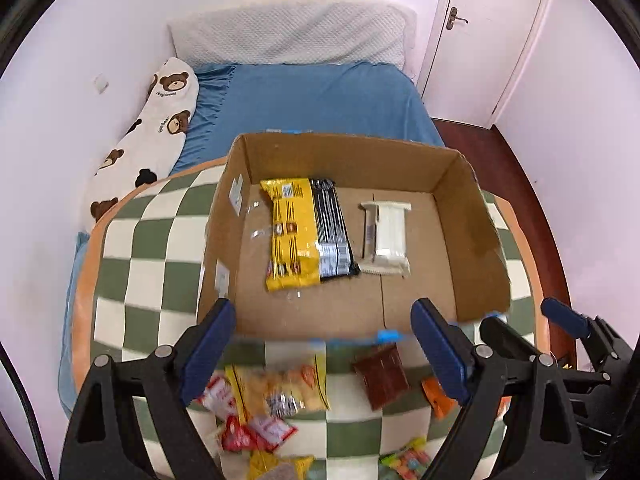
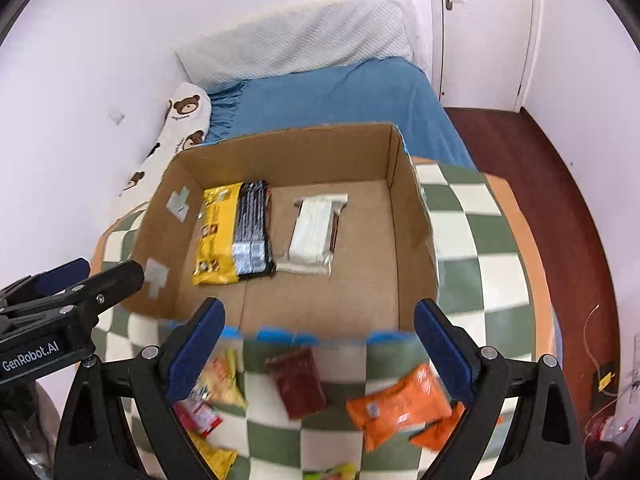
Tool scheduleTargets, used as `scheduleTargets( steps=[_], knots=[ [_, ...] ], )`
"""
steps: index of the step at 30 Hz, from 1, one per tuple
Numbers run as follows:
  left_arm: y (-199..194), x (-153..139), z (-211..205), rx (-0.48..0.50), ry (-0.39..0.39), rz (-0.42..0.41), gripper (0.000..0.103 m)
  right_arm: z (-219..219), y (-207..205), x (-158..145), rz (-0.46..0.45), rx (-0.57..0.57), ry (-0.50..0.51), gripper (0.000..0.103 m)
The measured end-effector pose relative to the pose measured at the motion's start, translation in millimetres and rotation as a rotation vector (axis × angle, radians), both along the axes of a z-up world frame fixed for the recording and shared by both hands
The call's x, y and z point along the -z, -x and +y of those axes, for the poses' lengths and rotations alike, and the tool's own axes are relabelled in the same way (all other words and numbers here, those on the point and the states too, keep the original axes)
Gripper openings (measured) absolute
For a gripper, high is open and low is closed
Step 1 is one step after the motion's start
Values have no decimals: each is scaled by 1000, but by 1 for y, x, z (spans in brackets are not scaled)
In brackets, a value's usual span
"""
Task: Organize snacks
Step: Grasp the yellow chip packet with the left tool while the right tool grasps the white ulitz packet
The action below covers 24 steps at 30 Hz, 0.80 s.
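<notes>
Both the left gripper (image 1: 324, 344) and the right gripper (image 2: 320, 344) hang with jaws apart, empty, above the cardboard box (image 1: 348, 152). Inside the box lie a yellow packet (image 1: 290, 236), a black packet (image 1: 332, 232) and a white packet (image 1: 386, 236). Loose snacks (image 2: 396, 408) lie just outside its near wall on the checkered blanket (image 1: 160, 256).

Cardboard box (image 1: 460, 200) right half free — walls seemingly low.

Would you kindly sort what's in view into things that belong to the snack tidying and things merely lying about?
Belongs to the job:
- brown cardboard box
- yellow snack packet inside it
- white snack packet inside it
- loose orange snack packet
- loose dark brown snack packet

Just lying about:
- bear-print pillow
- blue bedsheet
- white door
</notes>
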<state>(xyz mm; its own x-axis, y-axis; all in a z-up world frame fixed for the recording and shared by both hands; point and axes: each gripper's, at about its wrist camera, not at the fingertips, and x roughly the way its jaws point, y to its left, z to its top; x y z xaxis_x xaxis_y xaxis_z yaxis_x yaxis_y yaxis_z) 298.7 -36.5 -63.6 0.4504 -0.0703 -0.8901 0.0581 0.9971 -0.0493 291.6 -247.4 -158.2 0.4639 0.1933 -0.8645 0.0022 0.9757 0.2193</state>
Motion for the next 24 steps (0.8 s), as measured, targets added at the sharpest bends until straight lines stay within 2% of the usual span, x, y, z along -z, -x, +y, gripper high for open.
scheduleTargets(
  steps=[4, 6, 9, 13, 16, 19, 24],
  knots=[
    [39, 8, 7, -41, 19, 38, 90, 3, 37, 12, 75, -30, -32, 97],
    [62, 25, 16, -87, 27, 93, 90, 6, 59, 30, 158, -59, -43, 97],
    [98, 72, 33, -160, 56, 241, 90, 13, 92, 66, 305, -120, -64, 97],
    [142, 140, 59, -279, 81, 438, 89, 34, 139, 116, 468, -265, -5, 97],
    [172, 184, 80, -376, 156, 557, 89, 51, 169, 148, 553, -380, 69, 97],
    [186, 205, 94, -449, 231, 617, 89, 67, 191, 177, 615, -453, 130, 97],
    [186, 230, 117, -576, 397, 677, 89, 80, 209, 210, 704, -475, 165, 97]
  ],
)
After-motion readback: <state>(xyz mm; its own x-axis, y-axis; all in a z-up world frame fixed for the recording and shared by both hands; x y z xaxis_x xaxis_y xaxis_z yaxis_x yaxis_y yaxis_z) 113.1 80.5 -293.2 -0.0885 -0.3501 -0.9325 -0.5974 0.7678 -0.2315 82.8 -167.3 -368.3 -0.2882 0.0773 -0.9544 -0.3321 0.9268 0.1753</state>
